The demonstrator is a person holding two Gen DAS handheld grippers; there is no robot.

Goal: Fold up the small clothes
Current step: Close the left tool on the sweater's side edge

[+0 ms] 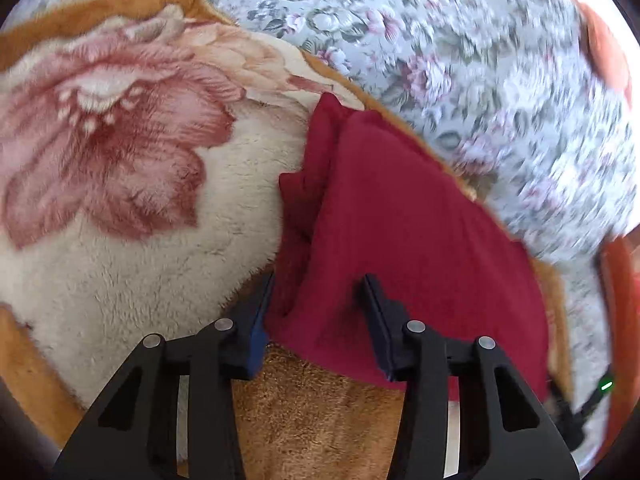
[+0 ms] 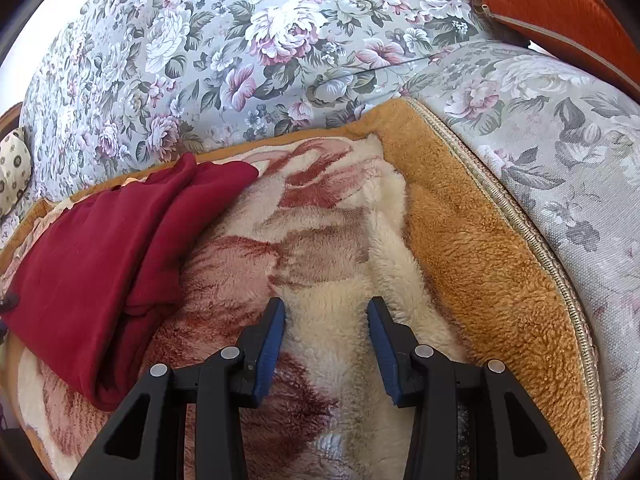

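Note:
A dark red garment (image 1: 400,220) lies folded lengthwise on a plush flowered blanket (image 1: 140,240). In the left wrist view its near corner fills the gap between the fingers of my left gripper (image 1: 318,300). The jaws stand apart; the left pad sits at the cloth's edge and the right finger rests over the cloth. In the right wrist view the same garment (image 2: 100,248) lies to the left, well apart from my right gripper (image 2: 326,312). That gripper is open over the bare blanket (image 2: 340,240), with nothing between its fingers.
The blanket has a tan border (image 2: 480,240) and covers the seat of a floral sofa (image 2: 240,40). An orange cushion (image 2: 560,8) leans at the back right. A spotted cushion (image 2: 14,164) sits at the far left.

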